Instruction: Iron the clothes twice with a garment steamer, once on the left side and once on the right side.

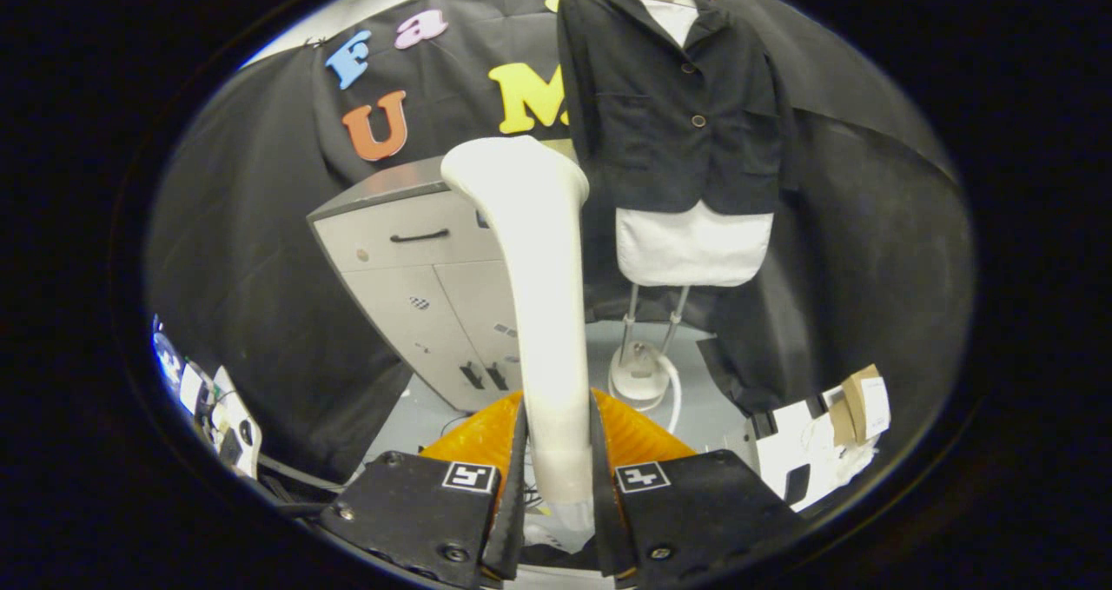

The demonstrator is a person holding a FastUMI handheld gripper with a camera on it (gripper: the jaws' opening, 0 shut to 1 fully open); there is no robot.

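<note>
Nearest the camera, the hand-held gripper (560, 477) has its two fingers drawn in narrow against the slim handle of one white plastic garment steamer (543, 312), one finger on each side, so the handle is clamped between them. The steamer rises upright from the fingers and widens to a broad flat head at the top, which stands in front of the cabinet and just beside the jacket's lower edge as seen from here. Just beyond the fingers, low on either side of the handle, lies a ribbed orange piece (625, 434); what it belongs to cannot be told. Off to one side on the pale floor sits an open brown cardboard box (860, 403) among white papers; its contents cannot be made out. Further back, to the other side of the steamer, stands one grey metal cabinet (417, 277) with one drawer bearing a dark handle above two doors, all of them closed. Farthest off, against the black cloth wall, one dark buttoned jacket (673, 103) hangs on a white dress form (691, 247) carried by a two-legged stand on a round white base (638, 377). Two buttons show on the jacket's front.
</note>
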